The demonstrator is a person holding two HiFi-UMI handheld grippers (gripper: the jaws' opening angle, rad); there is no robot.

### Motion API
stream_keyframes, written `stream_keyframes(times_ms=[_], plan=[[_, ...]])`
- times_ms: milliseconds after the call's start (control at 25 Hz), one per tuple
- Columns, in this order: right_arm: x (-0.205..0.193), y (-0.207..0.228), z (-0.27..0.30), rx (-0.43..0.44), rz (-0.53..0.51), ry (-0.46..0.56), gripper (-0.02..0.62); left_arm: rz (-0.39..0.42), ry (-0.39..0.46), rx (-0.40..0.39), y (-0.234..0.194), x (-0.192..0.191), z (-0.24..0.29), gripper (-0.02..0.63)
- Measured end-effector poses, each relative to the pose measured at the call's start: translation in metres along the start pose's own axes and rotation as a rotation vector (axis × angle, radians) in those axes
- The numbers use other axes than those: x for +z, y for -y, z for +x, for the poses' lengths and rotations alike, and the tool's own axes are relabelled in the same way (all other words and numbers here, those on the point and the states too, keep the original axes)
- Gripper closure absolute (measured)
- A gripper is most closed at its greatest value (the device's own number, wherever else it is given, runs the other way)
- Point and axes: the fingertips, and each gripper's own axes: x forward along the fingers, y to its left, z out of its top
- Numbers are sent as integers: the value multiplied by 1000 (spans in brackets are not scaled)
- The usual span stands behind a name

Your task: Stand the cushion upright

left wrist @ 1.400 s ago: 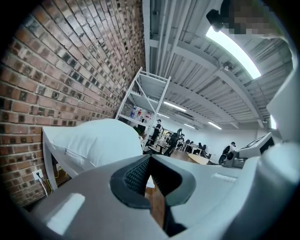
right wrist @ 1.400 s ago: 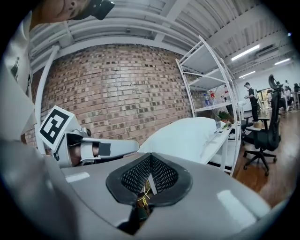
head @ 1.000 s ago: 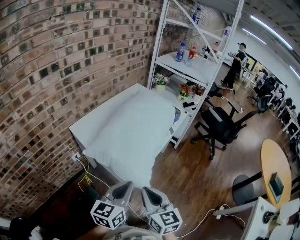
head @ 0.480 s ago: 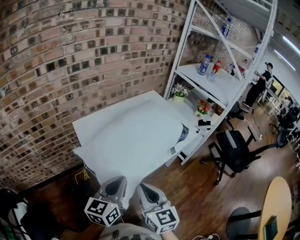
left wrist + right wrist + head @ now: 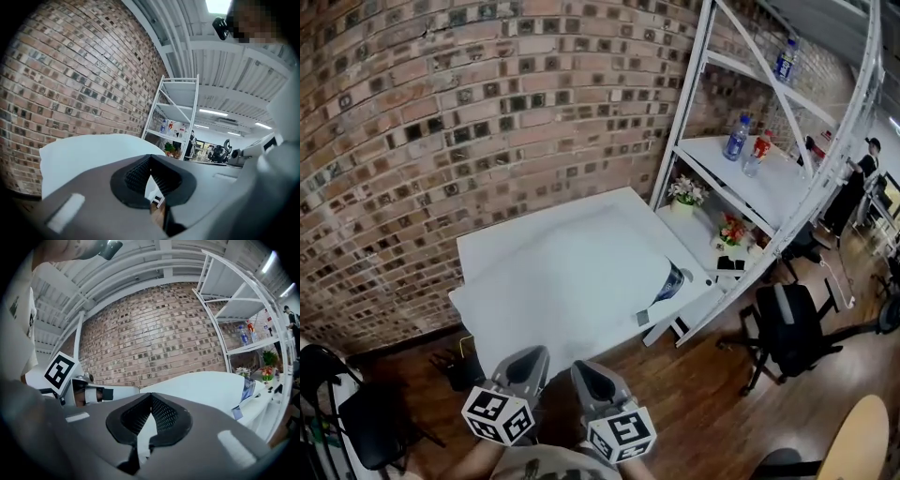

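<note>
- Cushion (image 5: 572, 281): large, plain white, rectangular with soft rounded corners; surface smooth, faint creases only; it lies flat, not upright, at the centre of the head view.
- Support: the cushion rests on a white table (image 5: 511, 234); it covers most of the top; a bare strip of table shows along the upper-left side, next to the brick wall (image 5: 487, 112); the cushion's lower edge reaches the table's lower edge.
- Right edge of the cushion: a small blue-and-white printed item (image 5: 672, 281) sits against it; its nature cannot be told.
- Left gripper (image 5: 528, 361): lower centre of the head view, just below the cushion's lower edge and apart from it; in the left gripper view the jaws are clenched tip to tip with nothing between them (image 5: 151, 176); the cushion (image 5: 89, 150) shows as a white slab beyond the tips.
- Right gripper (image 5: 589, 373): just beside the left one, pointing the same way; jaws likewise clenched on nothing (image 5: 151, 420); the cushion (image 5: 201, 387) fills the centre right of its view.
- Surroundings: a white shelf rack (image 5: 769, 187) stands at the right of the table, carrying bottles (image 5: 736, 138) and a small flower pot (image 5: 684, 192); a black office chair (image 5: 792, 323) stands on the wooden floor (image 5: 694, 403) at the lower right.
</note>
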Motion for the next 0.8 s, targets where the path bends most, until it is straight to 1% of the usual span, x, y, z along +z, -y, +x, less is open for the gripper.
stream_keyframes(times_ms=[120,200,320,480,640,800], plan=[[4,17,-5,15,29,21,595,4,-3,4,1,8,11,606],[6,26,-5,22,40,33,595,26,-9,1,-1,17,17,606],[10,42,-4,13,63,49,592,92,-29,-19,-7,38,29,606],[14,65,-4,-31,111,71,581,192,-43,-21,-25,66,48,606],[13,79,4,-53,149,69,569,244,-71,-23,-46,85,69,606],[8,94,19,-69,197,59,550,303,-124,-56,-72,97,98,606]])
